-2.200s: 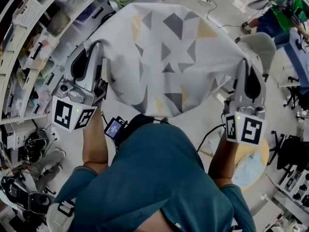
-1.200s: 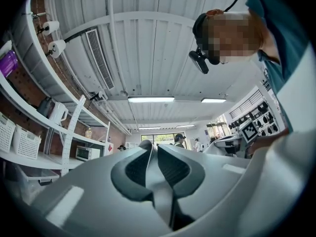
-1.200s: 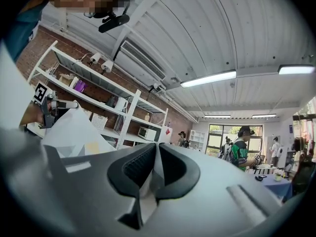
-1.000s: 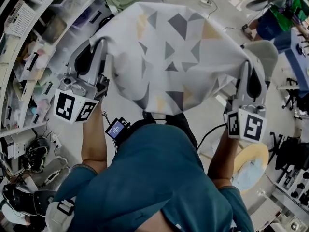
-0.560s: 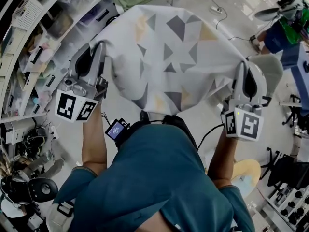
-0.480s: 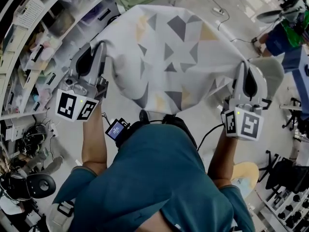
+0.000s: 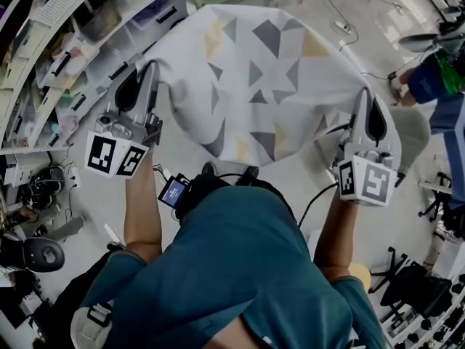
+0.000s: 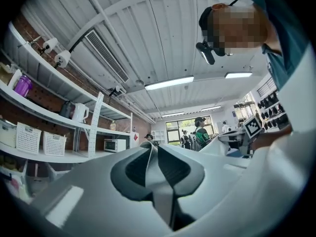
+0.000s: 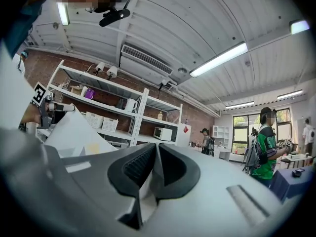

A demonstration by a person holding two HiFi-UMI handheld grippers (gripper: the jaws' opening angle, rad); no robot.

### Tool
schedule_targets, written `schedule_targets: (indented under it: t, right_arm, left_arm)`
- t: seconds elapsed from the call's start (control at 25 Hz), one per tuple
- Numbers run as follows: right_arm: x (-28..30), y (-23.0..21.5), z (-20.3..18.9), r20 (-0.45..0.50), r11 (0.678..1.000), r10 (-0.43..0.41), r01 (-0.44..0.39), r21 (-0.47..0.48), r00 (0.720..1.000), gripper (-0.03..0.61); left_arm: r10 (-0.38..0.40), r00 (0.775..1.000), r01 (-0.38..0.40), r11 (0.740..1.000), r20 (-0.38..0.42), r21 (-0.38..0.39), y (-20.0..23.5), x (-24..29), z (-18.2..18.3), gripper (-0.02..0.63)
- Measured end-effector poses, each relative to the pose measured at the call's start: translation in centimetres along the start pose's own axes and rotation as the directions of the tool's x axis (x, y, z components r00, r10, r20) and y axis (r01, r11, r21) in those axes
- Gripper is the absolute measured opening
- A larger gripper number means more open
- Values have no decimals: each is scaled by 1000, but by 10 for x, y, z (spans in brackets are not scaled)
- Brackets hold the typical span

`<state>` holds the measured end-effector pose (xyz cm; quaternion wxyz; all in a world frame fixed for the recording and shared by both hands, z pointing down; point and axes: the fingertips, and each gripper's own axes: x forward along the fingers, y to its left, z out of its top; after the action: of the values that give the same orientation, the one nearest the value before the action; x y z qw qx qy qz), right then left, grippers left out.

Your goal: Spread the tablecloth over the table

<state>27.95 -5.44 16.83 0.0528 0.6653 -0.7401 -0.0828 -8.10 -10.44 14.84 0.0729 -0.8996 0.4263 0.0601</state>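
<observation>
I'm keeping the left gripper (image 7: pixel 151 70) and right gripper (image 7: pixel 365 97) clamped on the tablecloth (image 7: pixel 261 78), one on each near corner. It is hanging stretched between them as before, while the shelves (image 7: pixel 58 57) below are sliding past.

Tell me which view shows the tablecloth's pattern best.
The head view: the tablecloth is held spread between the left gripper and the right gripper, with its grey and yellow triangles plain. Each gripper view shows only a strip pinched in its own jaws and pale cloth alongside.
</observation>
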Motion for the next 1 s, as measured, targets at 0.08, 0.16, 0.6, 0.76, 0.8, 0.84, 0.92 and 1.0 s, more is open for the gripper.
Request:
schedule_targets:
  t: [0.08,0.16,0.6,0.76,0.8,0.84,0.92,1.0]
  right_arm:
    - [7,-1,-3,2,1000,18,-18,-3,1000,18]
    - [13,-1,-6,3,999,33,-33,-7,999,18]
    - [41,5,-32,-39,999,51,-51,-11,998,18]
    - [55,10,-46,-71,999,34,-34,-10,997,18]
    - [57,10,-50,-79,999,30,-31,-11,996,18]
    - [60,10,-54,-86,1000,27,-28,-11,996,18]
    - [68,11,-61,-102,1000,17,-18,-11,995,18]
    - [79,12,-69,-121,1000,5,-7,-11,993,18]
  left_arm:
    - [19,1000,-19,1000,-9,-1,0,0,-5,29]
    - [35,999,-35,999,-18,-3,2,-1,-10,29]
    - [65,993,-69,997,-94,-46,22,1,-52,29]
    - [53,991,-62,996,-124,-65,40,9,-74,29]
    - [51,990,-60,996,-130,-72,43,11,-80,29]
    - [49,990,-60,995,-136,-79,46,13,-85,29]
    - [44,988,-58,994,-148,-94,54,18,-96,29]
    - [36,986,-54,993,-163,-106,63,26,-107,29]
